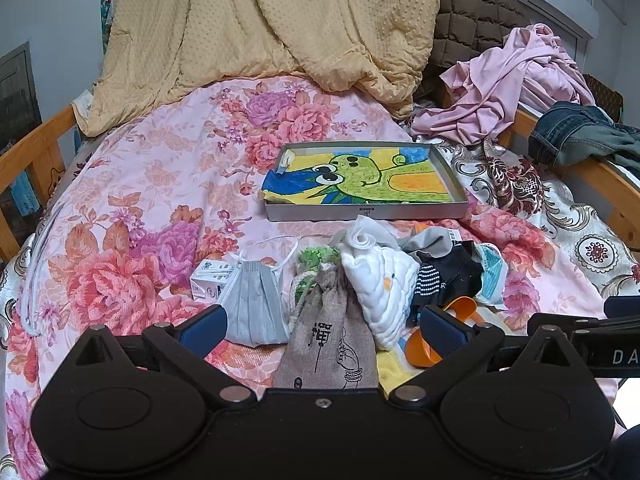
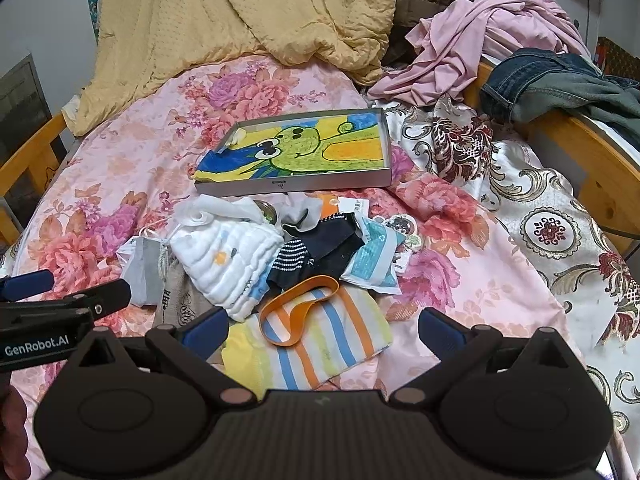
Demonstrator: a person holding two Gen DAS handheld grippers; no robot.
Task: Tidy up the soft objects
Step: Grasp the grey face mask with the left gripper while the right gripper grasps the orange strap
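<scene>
Soft objects lie in a loose heap on the bed's floral pink sheet [image 1: 132, 168], just in front of the grey tray [image 1: 366, 213] that holds a green cartoon towel [image 1: 360, 178]. Your left gripper [image 1: 322, 330] is spread wide with nothing between its blue pads; the grey linen pouch [image 1: 330, 344] sits between them, with the grey face mask [image 1: 254, 306] by the left pad and the white quilted cloth [image 1: 380, 280] by the right. Your right gripper [image 2: 322, 330] is also wide and empty, poised above the striped cloth [image 2: 316, 344], on which the orange band [image 2: 298, 308] lies. Behind it sit the dark striped sock [image 2: 316, 256] and a teal packet [image 2: 374, 260]. A small white box [image 1: 210, 280] rests beside the mask.
</scene>
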